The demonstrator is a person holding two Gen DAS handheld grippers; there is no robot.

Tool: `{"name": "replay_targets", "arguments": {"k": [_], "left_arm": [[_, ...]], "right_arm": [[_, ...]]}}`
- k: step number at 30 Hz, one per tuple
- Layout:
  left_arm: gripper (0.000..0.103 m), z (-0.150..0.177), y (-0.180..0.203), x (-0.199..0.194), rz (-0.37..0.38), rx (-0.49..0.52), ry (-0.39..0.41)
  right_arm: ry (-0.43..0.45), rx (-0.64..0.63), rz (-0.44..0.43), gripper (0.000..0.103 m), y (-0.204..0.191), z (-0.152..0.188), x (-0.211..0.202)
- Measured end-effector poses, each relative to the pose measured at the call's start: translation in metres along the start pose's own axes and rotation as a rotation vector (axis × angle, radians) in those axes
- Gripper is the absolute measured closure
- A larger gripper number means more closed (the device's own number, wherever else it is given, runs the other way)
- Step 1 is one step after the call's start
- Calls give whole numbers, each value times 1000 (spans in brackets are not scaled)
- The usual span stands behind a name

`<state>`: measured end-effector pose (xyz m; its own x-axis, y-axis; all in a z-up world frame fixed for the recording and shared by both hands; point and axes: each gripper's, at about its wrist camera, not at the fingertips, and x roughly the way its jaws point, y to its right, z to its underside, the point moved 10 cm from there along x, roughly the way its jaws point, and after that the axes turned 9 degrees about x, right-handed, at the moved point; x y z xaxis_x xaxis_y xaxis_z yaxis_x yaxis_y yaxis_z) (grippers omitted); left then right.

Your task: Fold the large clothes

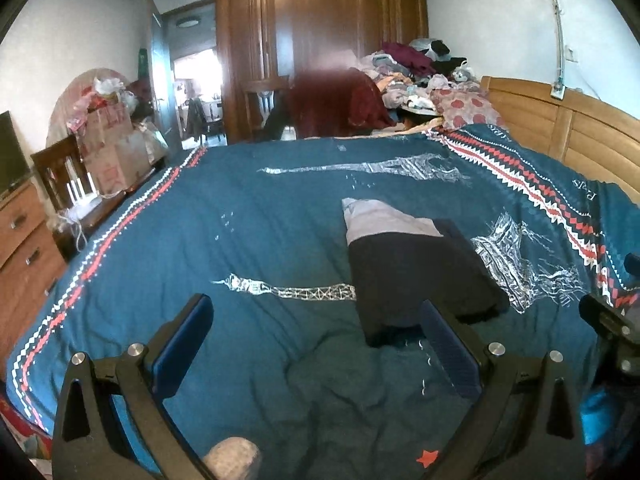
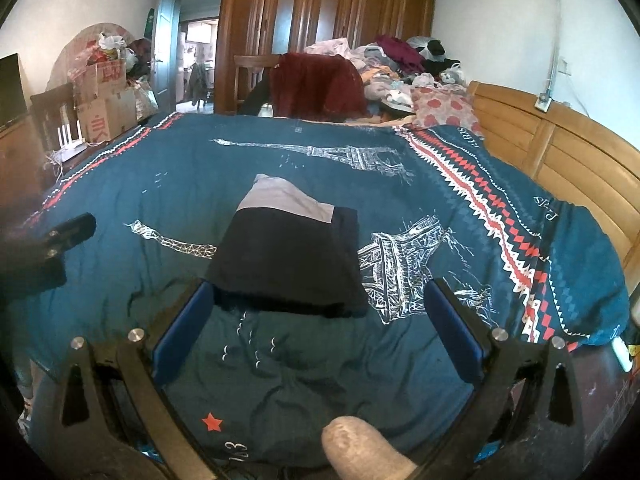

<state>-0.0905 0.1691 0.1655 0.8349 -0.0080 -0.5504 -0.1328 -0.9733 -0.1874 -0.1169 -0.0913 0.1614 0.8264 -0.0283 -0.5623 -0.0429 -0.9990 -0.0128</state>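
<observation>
Both the left gripper (image 1: 316, 344) and right gripper (image 2: 320, 328) hover with jaws wide and empty; the folded dark garment (image 2: 286, 254) lies mid-frame on the bed (image 2: 120, 184); I'd leave it flat and fetch from the clothes pile (image 2: 392, 72), upper right.

A bed (image 2: 568, 148) carries a teal Eiffel-tower-print cover (image 2: 168, 184). A folded dark-and-grey garment (image 2: 288, 248) lies flat on the cover's middle. Beyond the garment, a pile of loose clothes (image 2: 392, 76) sits at the far edge.
</observation>
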Motion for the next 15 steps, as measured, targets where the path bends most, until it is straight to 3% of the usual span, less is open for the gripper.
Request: {"name": "replay_targets", "arguments": {"k": [15], "left_arm": [[0,-4,3,1,1,23,5]], "right_arm": [[-12,5,-1,0,1,4,4]]}}
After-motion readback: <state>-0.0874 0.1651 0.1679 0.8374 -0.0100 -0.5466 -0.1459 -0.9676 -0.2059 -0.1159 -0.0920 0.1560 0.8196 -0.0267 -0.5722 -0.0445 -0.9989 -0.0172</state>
